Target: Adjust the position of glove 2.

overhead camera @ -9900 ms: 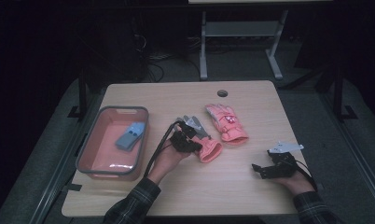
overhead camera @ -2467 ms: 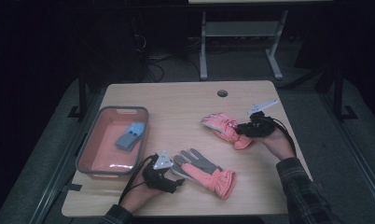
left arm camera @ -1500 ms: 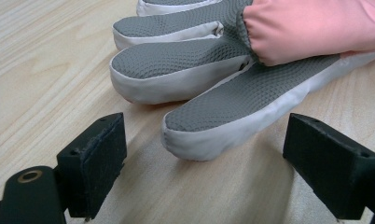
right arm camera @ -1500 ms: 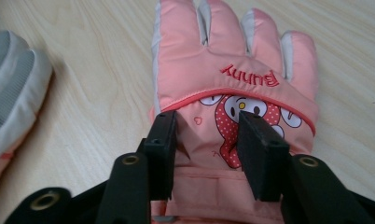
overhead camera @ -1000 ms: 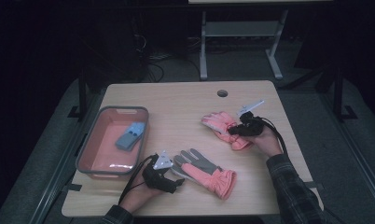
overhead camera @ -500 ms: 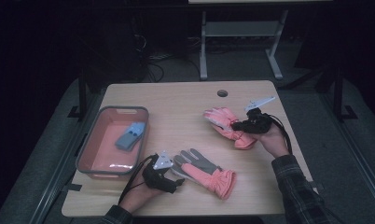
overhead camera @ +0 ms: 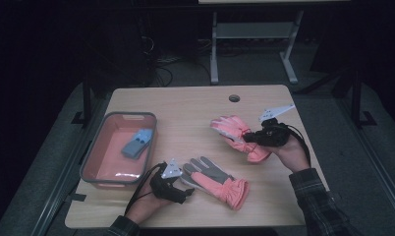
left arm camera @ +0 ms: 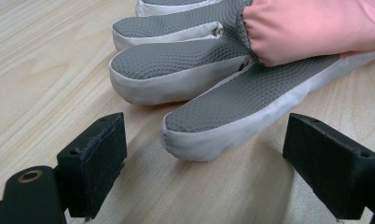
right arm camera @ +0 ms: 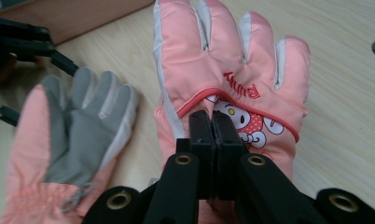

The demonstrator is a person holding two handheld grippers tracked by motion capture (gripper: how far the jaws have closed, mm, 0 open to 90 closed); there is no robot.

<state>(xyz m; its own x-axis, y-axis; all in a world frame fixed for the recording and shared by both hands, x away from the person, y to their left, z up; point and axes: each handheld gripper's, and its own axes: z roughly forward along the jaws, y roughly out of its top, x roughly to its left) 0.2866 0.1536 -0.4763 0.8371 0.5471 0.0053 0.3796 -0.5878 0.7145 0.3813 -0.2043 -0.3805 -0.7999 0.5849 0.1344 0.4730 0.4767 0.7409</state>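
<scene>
Two pink gloves lie on the wooden table [overhead camera: 185,105]. The near glove [overhead camera: 216,181] rests palm up, its grey fingers [left arm camera: 213,109] pointing at my left gripper [overhead camera: 184,187]. That gripper [left arm camera: 204,158] is open, its jaws standing either side of one grey fingertip without touching it. The far glove [overhead camera: 233,130] lies back up and shows a cartoon print [right arm camera: 244,121]. My right gripper [overhead camera: 248,138] is over its back, jaws pressed together and pinching the fabric [right arm camera: 212,122]. The near glove [right arm camera: 78,123] also appears in the right gripper view at the left.
A grey-rimmed pink tray [overhead camera: 132,115] stands at the left of the table with a blue object [overhead camera: 136,143] inside. A round cable hole [overhead camera: 234,98] sits near the far edge. Table legs and cables lie on the dark floor beyond.
My right gripper and the far glove have shifted slightly over the last second, staying together. The left gripper and the near glove have not moved.
</scene>
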